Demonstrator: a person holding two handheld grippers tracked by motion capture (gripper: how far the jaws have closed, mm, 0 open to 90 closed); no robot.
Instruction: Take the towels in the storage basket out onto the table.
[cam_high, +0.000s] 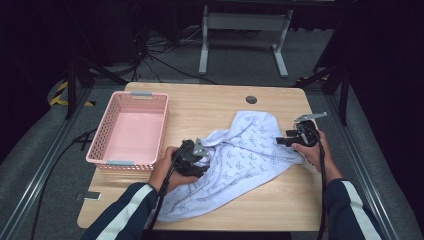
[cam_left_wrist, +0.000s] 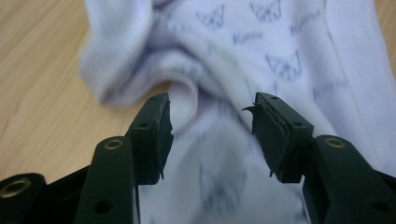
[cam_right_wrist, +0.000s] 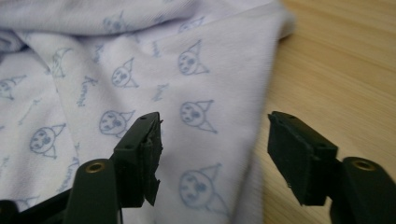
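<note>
We see the left tongs (cam_left_wrist: 212, 133) with their jaws standing well apart; a bunched fold of the white printed cloth (cam_left_wrist: 261, 56) lies in the gap between them, but neither pad presses on it, so nothing is held. The right tongs (cam_right_wrist: 215, 158) are likewise wide open, the left pad in that view hovering over the cloth's printed face and the right pad over bare wood, with the cloth's hem running up between them, ungripped.

In the high view the left tongs (cam_high: 192, 159) sit at the lower centre, over the cloth's left side, and the right tongs (cam_high: 295, 137) at the centre right, at its right edge.

We count one cloth (cam_high: 240, 155), two tongs, one basket. The cloth lies rumpled across the lower middle of the worktop (cam_high: 210, 102), stretching from the frame's lower centre up towards the right.

The one container, a pink plastic basket (cam_high: 107, 127), stands at the left of the worktop, just beside the left hand (cam_high: 164, 170), with nothing in it.
</note>
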